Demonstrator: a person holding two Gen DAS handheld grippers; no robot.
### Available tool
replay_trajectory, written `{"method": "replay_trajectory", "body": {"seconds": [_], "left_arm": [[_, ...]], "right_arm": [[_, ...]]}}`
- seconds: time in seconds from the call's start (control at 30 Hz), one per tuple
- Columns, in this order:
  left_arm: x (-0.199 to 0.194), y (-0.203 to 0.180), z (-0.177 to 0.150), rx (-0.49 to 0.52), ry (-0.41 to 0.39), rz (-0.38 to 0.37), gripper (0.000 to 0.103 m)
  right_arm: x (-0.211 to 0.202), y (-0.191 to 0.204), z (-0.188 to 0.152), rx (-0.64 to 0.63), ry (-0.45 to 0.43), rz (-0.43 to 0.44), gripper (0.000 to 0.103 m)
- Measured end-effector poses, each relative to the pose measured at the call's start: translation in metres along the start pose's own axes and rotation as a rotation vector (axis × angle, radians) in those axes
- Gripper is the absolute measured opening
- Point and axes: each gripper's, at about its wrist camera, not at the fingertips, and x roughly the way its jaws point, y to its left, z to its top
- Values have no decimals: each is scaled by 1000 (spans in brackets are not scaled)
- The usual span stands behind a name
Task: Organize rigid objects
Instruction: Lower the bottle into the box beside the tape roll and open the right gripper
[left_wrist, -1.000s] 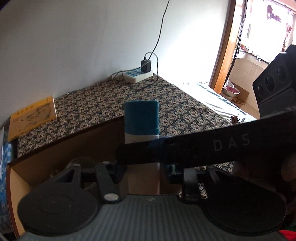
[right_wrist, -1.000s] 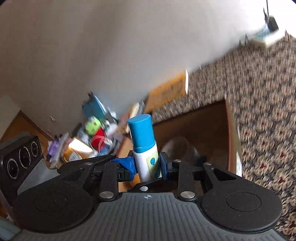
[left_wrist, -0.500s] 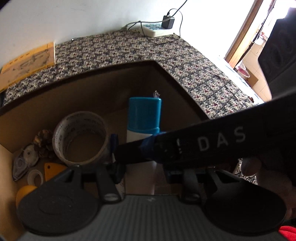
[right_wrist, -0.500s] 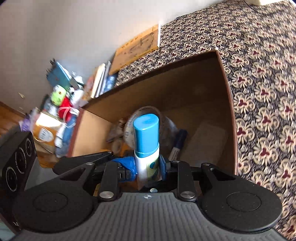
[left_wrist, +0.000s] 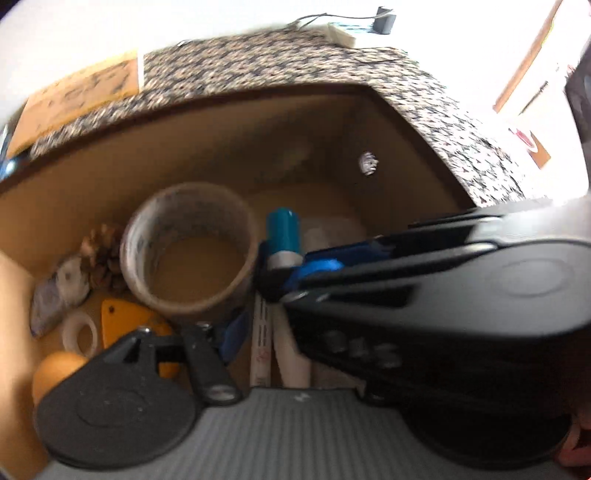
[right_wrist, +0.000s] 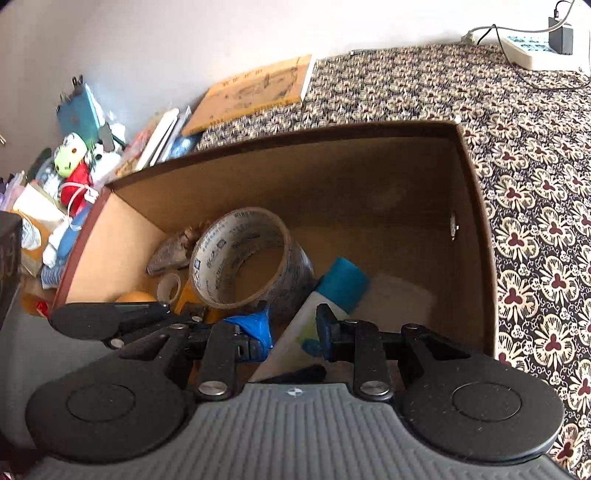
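Both tools are dipping into the cardboard box (right_wrist: 476, 206) from above it; the left tool (left_wrist: 258, 317) is opening around its white tube (left_wrist: 291, 354); the right tool (right_wrist: 295, 325) is loosely bracketing the blue-capped bottle (right_wrist: 332, 295), now tilting beside the tape roll (right_wrist: 240, 258); release looks near.

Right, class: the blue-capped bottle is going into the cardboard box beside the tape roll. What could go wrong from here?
1. The bottle sits tilted, its cap seemingly against the tape roll; once released it may slide flat and shove the roll.
2. The right claw is low inside the crowded box; pulling out, it could snag the roll.
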Motion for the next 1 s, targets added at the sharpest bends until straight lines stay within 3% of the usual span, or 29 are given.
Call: {"method": "replay_trajectory", "body": {"seconds": [0.2, 0.3, 0.57, 1.0], "left_arm": [[-1, 4, 1, -27, -24, 44, 45], [-1, 2, 0, -25, -33, 59, 53], [-3, 1, 0, -20, -59, 109, 60], [-3, 1, 4, -15, -66, 129, 62]], "right_arm": [[-4, 0, -9, 4, -116, -20, 9], [-3, 0, -8, 5, -118, -16, 9], [-1, -1, -9, 10, -137, 3, 10], [-2, -2, -11, 18, -169, 39, 11]]}}
